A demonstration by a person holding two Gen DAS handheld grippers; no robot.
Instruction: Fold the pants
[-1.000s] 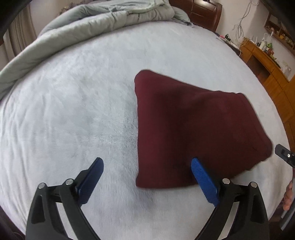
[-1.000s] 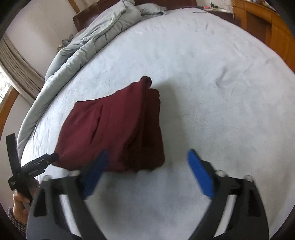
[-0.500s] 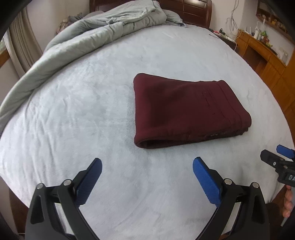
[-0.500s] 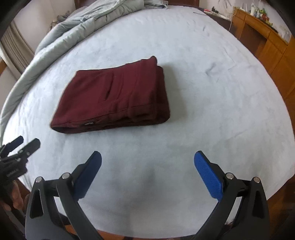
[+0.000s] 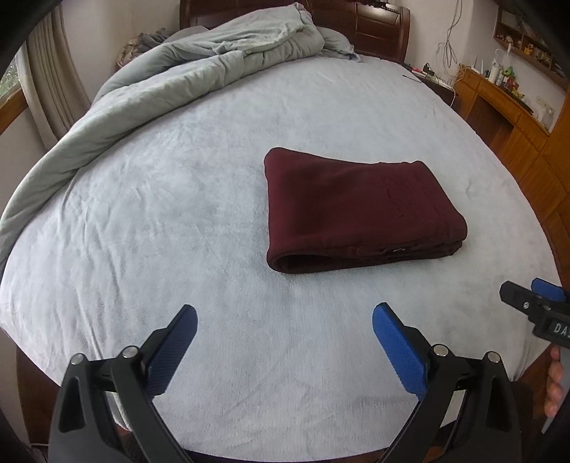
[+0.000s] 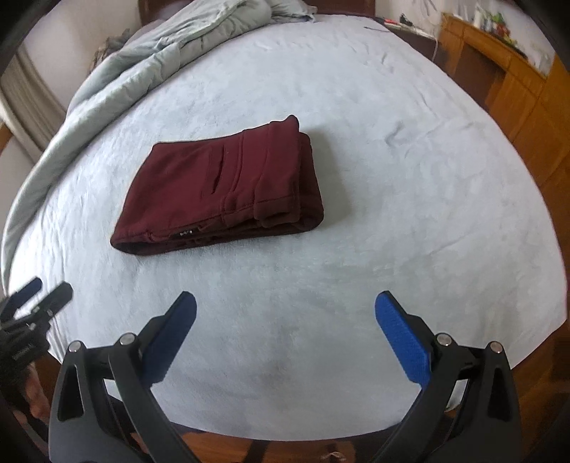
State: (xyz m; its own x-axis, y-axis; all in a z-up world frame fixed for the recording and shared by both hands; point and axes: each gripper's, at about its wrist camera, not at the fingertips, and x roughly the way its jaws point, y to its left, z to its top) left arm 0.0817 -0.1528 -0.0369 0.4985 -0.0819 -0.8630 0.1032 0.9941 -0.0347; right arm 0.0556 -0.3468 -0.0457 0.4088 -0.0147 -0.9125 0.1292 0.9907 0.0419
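The dark red pants (image 5: 359, 210) lie folded into a flat rectangle on the pale blue bed cover (image 5: 178, 220). They also show in the right wrist view (image 6: 228, 188), waistband and pocket on top. My left gripper (image 5: 285, 320) is open and empty, held back near the bed's front edge, clear of the pants. My right gripper (image 6: 285, 310) is open and empty too, also back from the pants. The right gripper shows at the far right of the left wrist view (image 5: 534, 306), and the left gripper at the far left of the right wrist view (image 6: 35, 299).
A grey duvet (image 5: 199, 67) is bunched along the bed's far left side, by the dark wooden headboard (image 5: 370, 28). Wooden cabinets (image 5: 516, 117) stand to the right of the bed. A curtain (image 5: 50, 82) hangs at the left.
Both grippers have let go of the pants and pulled back toward the bed's front edge. The pants, held up and blurred a second ago, now lie flat and still.
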